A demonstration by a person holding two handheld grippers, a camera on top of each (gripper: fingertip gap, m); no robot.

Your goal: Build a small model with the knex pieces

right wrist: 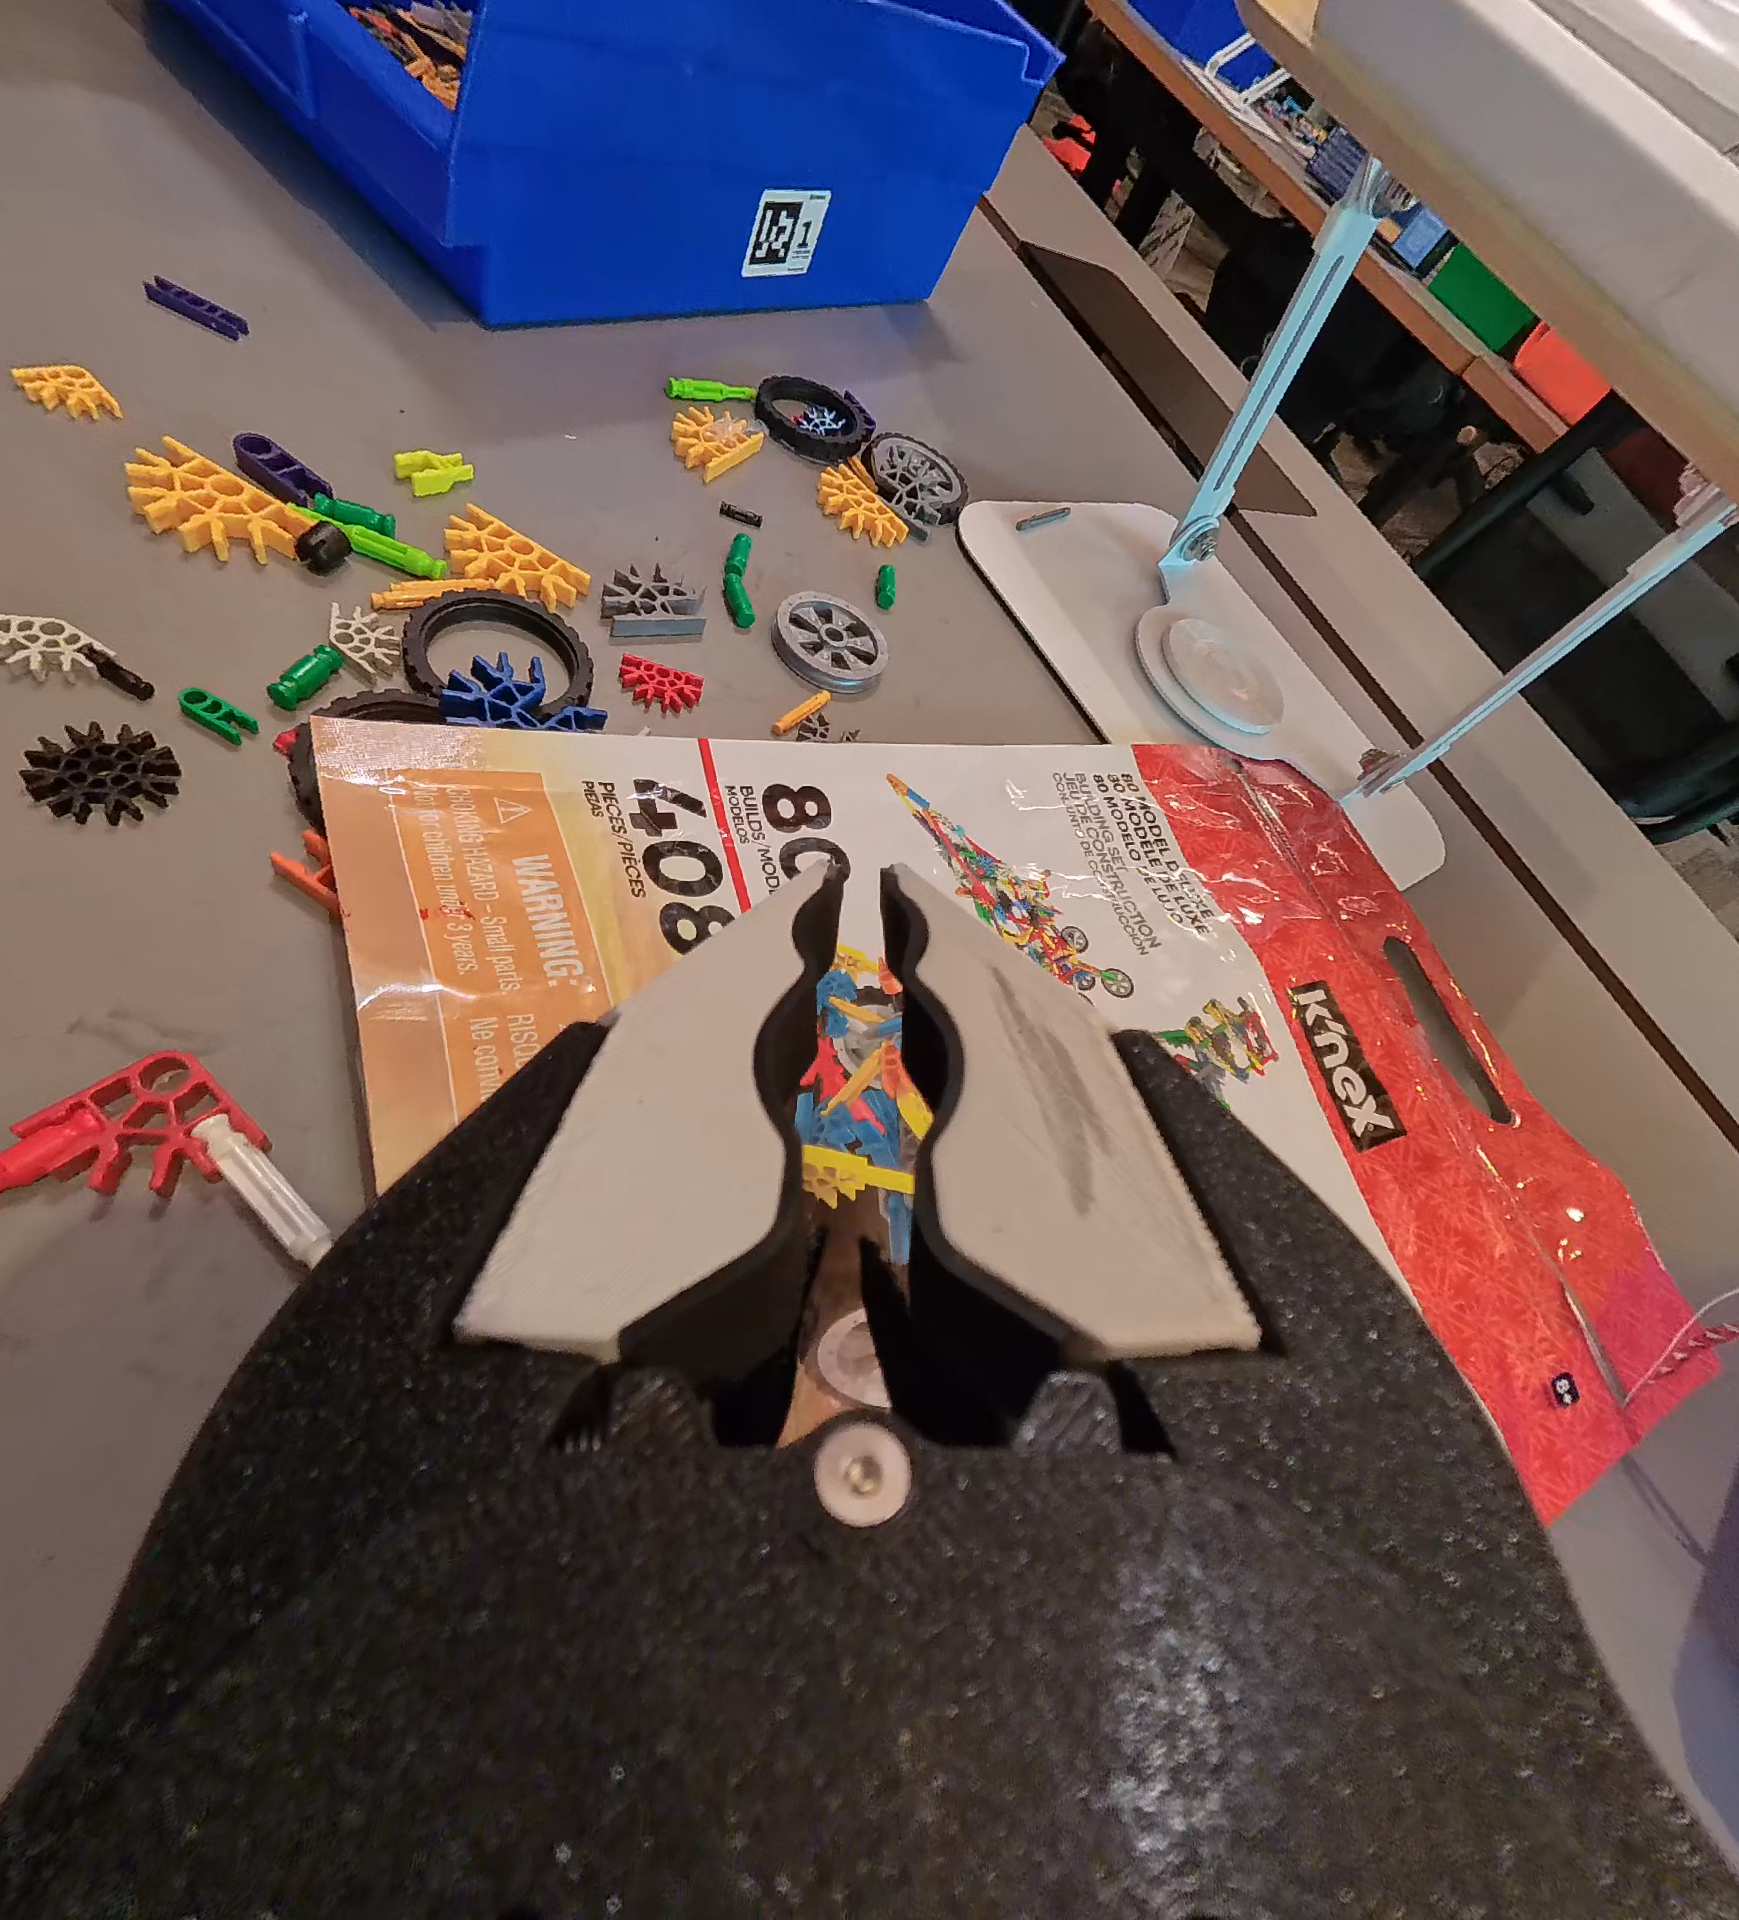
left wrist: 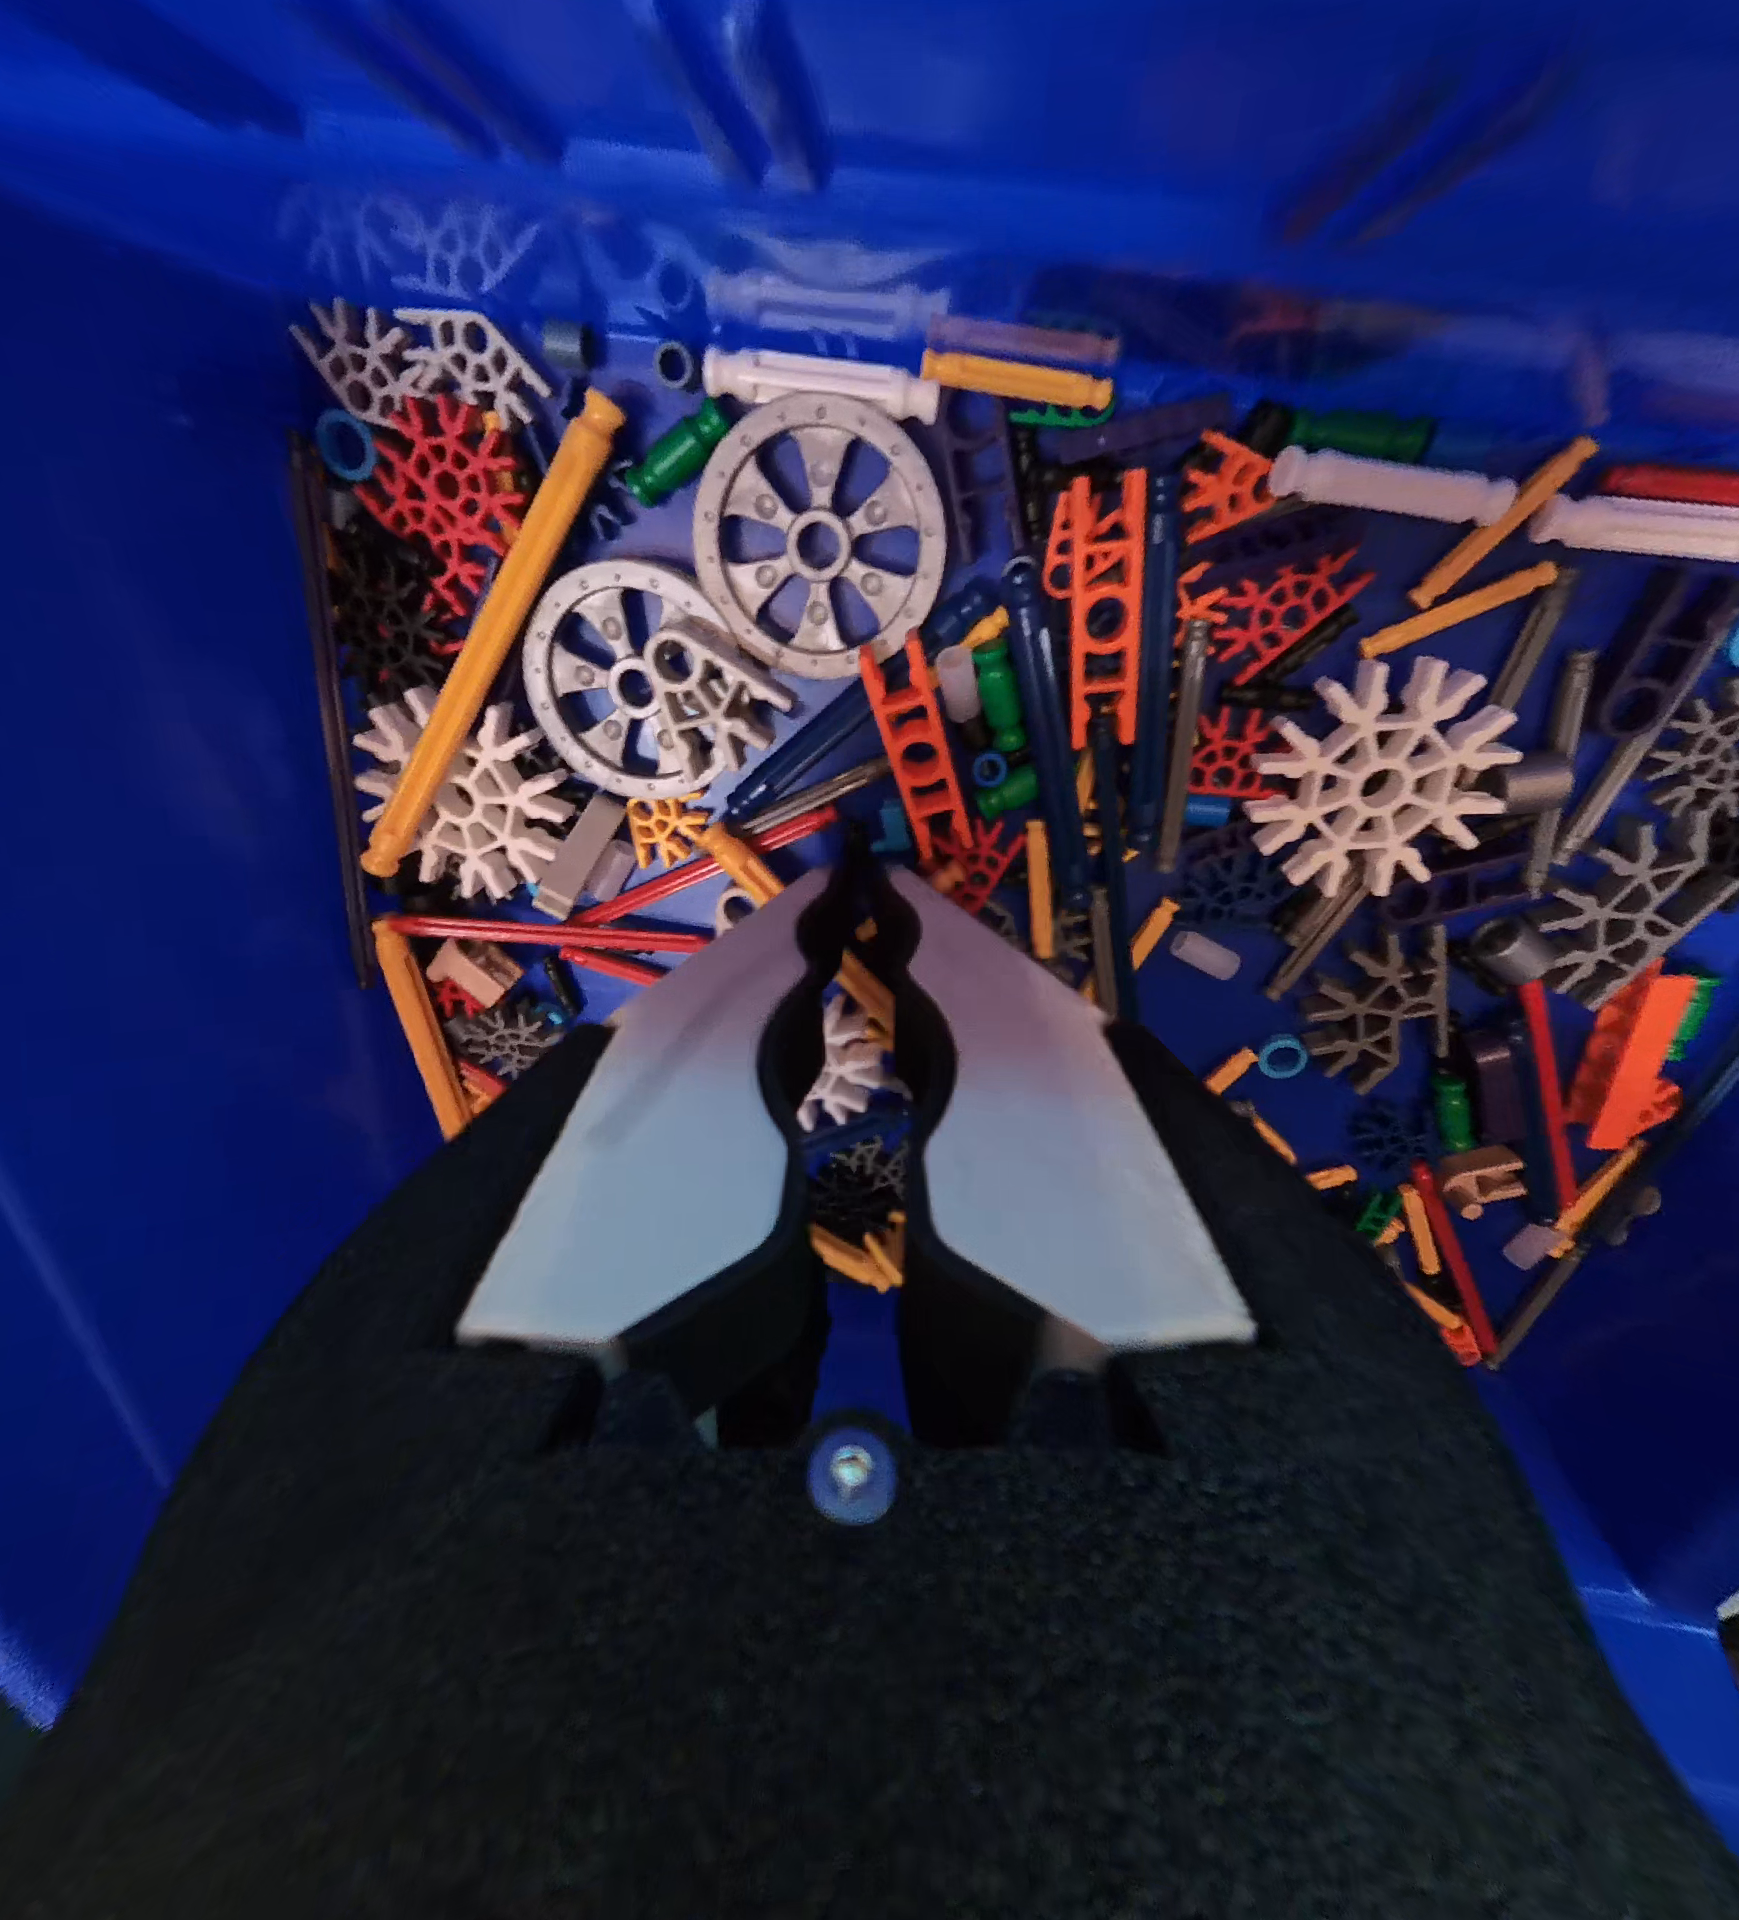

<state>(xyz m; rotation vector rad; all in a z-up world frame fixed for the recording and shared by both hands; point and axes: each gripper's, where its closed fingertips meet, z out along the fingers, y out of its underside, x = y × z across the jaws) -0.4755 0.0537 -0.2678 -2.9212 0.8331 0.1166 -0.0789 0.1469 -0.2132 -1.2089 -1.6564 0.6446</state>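
- Hovering my left gripper inside the blue bin, jaws pressed together at the tips with nothing between them, just above a heap of construction-toy pieces.
- Left of those tips: a long yellow rod lying over a white snowflake connector; two grey spoked wheels farther in.
- Right of them: orange ladder pieces, then a bigger white snowflake.
- My right gripper hangs over a printed toy bag on the grey worktop, jaws slightly apart, empty.
- Loose pieces are scattered beyond the bag; a red connector lies at my left.
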